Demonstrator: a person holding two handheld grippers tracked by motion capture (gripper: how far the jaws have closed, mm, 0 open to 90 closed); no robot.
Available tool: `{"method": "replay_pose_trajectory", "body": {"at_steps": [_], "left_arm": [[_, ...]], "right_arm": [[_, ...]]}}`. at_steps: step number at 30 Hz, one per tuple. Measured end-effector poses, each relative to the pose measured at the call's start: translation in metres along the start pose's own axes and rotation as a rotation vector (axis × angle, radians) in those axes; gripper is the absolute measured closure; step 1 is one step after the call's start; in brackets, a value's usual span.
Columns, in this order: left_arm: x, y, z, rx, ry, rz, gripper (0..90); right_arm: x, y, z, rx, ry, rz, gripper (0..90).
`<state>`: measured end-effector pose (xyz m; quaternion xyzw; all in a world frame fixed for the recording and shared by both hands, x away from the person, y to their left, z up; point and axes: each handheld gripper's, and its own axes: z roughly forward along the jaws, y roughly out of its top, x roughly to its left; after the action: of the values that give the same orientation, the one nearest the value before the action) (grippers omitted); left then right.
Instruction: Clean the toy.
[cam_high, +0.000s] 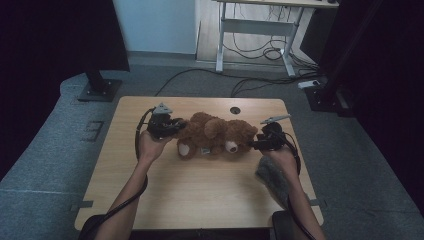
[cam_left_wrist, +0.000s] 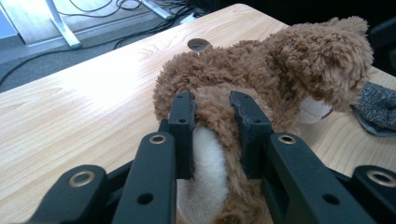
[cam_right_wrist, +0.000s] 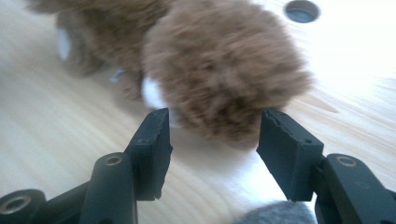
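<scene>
High view: brown plush teddy bear (cam_high: 215, 134) lying on the far half of the wooden table (cam_high: 200, 190), just in front of the round cable hole (cam_high: 235, 109). Shaggy fur, pale paw pads facing the near edge. Long axis running left to right across the table; which end is the head cannot be told here. Left gripper (cam_high: 172, 127) touching the left end, right gripper (cam_high: 254, 145) at the right end. Grey fuzzy cloth (cam_high: 272, 177) near the right forearm.

Left gripper view: jaws clamped on a brown limb with a cream underside. Rounded, thick-furred part to the upper right, beyond it grey knit fabric (cam_left_wrist: 380, 108).

Right gripper view: jaws spread apart, either side of a blurred brown furry lobe, not pressing it. White patch beside the lobe. Table hole (cam_right_wrist: 302, 10) at upper right.
</scene>
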<state>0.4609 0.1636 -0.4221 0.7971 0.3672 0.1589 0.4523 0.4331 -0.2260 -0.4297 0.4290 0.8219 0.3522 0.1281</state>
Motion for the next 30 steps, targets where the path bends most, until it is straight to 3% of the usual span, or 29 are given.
{"method": "replay_pose_trajectory", "body": {"at_steps": [7, 16, 21, 30], "left_arm": [[0.003, -0.001, 0.001, 0.007, 0.006, -0.002, 71.1], [0.009, -0.003, 0.004, 0.014, 0.015, -0.007, 70.9], [0.011, -0.005, 0.005, 0.018, 0.016, -0.004, 70.9], [0.014, -0.011, 0.005, 0.027, 0.006, -0.009, 71.0]], "right_arm": [[0.026, -0.008, 0.017, 0.007, 0.067, -0.056, 43.4], [0.054, -0.009, 0.054, 0.029, 0.138, -0.099, 43.7], [0.065, -0.007, 0.078, 0.039, 0.139, -0.118, 42.1], [0.078, -0.003, 0.114, 0.044, 0.062, -0.131, 40.2]]}}
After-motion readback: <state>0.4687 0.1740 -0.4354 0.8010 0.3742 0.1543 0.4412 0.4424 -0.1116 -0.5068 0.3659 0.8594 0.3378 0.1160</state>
